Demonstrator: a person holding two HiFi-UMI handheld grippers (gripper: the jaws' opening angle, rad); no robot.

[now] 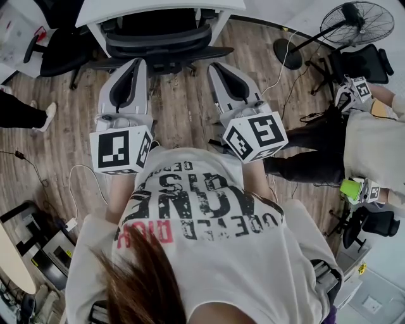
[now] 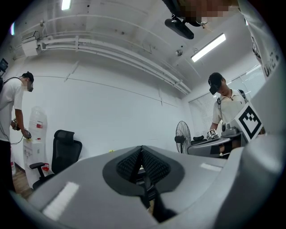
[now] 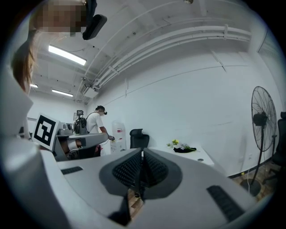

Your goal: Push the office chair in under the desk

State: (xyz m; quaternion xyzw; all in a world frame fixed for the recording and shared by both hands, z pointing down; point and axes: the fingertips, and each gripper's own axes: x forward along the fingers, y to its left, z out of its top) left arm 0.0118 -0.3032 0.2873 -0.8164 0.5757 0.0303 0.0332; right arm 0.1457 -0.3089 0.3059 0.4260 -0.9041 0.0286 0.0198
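- Straight down from my head, the office chair [image 1: 159, 39] stands ahead of me with its black back toward me, partly under the edge of the white desk [image 1: 158, 7]; only this view shows the two together
- My left gripper [image 1: 135, 62] and right gripper [image 1: 215, 66] point level at the chair's back, side by side over the wood floor [image 1: 183, 120]; their tips lie just beside the chair, and I cannot tell whether either touches it
- Looking along my left gripper [image 2: 142, 151], my ridged pads are pressed together with nothing between them; chair and desk are hidden below the gripper's grey body
- Looking along my right gripper [image 3: 142, 154], my pads likewise meet on nothing, with a sliver of floor showing beneath them
- Both gripper views reach the far white wall, which the head view does not: a second black chair [image 2: 62, 150] stands by a water dispenser [image 2: 36, 129], with a person [image 2: 11, 103] beside it
- Only the right gripper view shows a white tabletop [image 3: 196, 155] with a small bunch of flowers [image 3: 178, 144]; I cannot say whether that is the desk
- A standing fan [image 1: 359, 22] shows in all three views, at the head view's upper right
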